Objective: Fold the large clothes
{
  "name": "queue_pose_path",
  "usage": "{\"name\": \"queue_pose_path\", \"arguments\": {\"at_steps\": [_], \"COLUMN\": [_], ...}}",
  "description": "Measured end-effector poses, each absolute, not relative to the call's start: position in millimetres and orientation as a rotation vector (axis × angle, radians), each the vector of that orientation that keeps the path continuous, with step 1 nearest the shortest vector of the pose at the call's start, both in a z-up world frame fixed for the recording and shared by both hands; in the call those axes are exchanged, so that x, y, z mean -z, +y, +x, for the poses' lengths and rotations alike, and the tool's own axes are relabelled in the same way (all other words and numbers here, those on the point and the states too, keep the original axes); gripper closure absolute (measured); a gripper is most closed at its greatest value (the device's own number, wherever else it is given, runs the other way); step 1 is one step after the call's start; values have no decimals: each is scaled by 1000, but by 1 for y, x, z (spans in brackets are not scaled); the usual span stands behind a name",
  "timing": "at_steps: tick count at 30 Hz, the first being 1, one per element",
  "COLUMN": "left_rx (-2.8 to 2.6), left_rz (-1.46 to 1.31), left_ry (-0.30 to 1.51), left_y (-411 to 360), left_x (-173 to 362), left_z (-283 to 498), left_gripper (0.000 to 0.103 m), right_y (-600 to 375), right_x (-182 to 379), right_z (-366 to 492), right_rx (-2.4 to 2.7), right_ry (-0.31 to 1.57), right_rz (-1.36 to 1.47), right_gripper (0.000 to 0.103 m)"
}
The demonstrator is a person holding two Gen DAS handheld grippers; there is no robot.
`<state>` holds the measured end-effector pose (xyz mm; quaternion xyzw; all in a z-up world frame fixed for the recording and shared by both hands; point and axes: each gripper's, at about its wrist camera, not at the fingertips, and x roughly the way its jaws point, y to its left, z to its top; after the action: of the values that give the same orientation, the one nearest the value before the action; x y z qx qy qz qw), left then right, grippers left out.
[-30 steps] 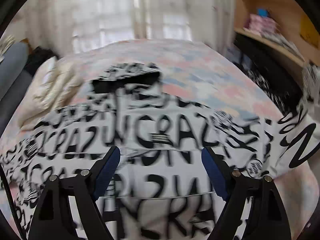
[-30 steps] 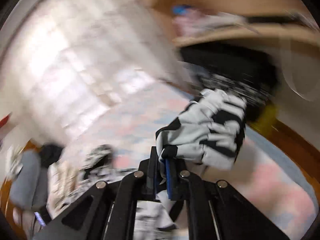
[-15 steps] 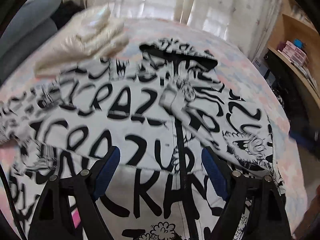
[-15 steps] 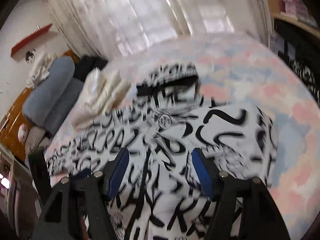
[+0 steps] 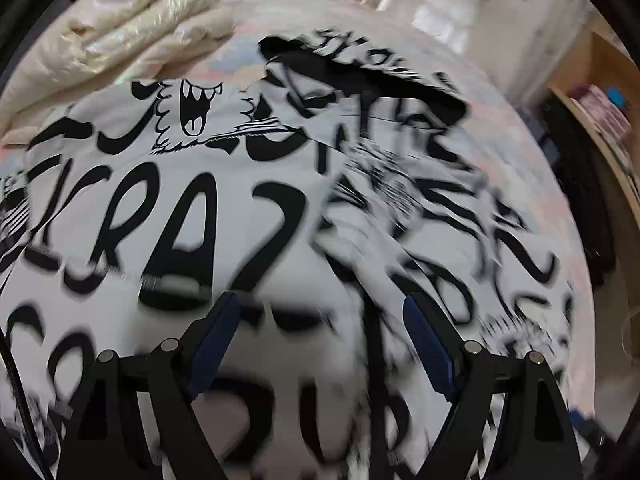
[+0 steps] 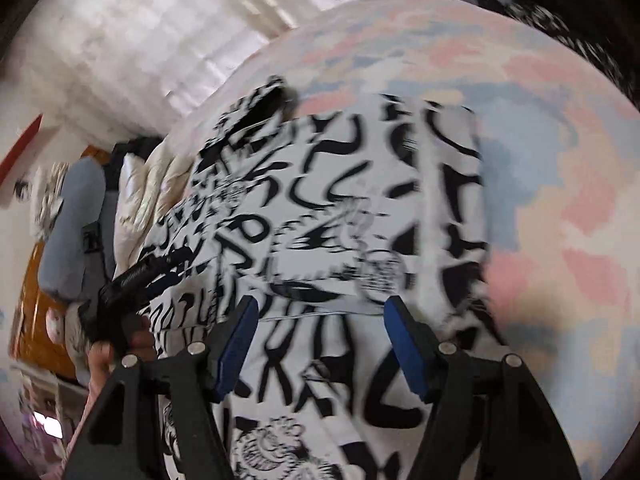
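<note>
Right hand-held gripper [image 6: 318, 344] dropped the sleeve; both hand-held grippers, left [image 5: 320, 344] too, gape empty over black-lettered white hooded jacket [image 5: 168, 216]. Risk: loose sleeve unfolds.

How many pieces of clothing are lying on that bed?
2. A black-and-white graffiti-print hooded garment is spread across the pastel bedspread. A crumpled cream garment lies beside it, near its hood end. More could be hidden beneath or outside the blurred views.
</note>
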<state>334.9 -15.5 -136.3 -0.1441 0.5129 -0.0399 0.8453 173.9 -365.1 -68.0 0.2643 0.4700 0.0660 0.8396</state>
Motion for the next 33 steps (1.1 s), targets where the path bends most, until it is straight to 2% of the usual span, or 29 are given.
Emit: {"name": "queue_pose_path", "arguments": {"at_steps": [8, 10, 11, 12, 15, 20, 23, 29, 31, 33], "left_rx": [12, 27, 62, 75, 25, 47, 12, 21, 35, 43], "left_rz": [-238, -175, -161, -115, 2, -42, -44, -28, -83, -117], "left_ry": [1071, 1072, 1075, 1077, 999, 874, 862, 1062, 1058, 1039], "left_y": [-32, -47, -54, -68, -90, -82, -59, -19, -11, -8], "left_x": [154, 153, 151, 144, 118, 63, 56, 128, 133, 127], "left_z": [390, 394, 394, 391, 375, 321, 290, 265, 263, 266], "left_gripper": [18, 44, 79, 87, 93, 94, 93, 75, 70, 50], "right_y": [-392, -389, -388, -385, -381, -382, -385, -406, -421, -437], "right_x": [96, 99, 100, 101, 100, 86, 75, 65, 69, 75], "right_z": [166, 165, 166, 167, 167, 162, 156, 156, 168, 185], "right_rx": [-130, -126, -124, -122, -109, -111, -112, -43, -10, -6], "right_ry": [961, 956, 955, 956, 960, 950, 940, 959, 980, 988], "right_rz": [651, 633, 625, 617, 572, 558, 541, 507, 539, 593], "right_gripper": [38, 38, 38, 38, 38, 38, 38, 37, 37, 37]}}
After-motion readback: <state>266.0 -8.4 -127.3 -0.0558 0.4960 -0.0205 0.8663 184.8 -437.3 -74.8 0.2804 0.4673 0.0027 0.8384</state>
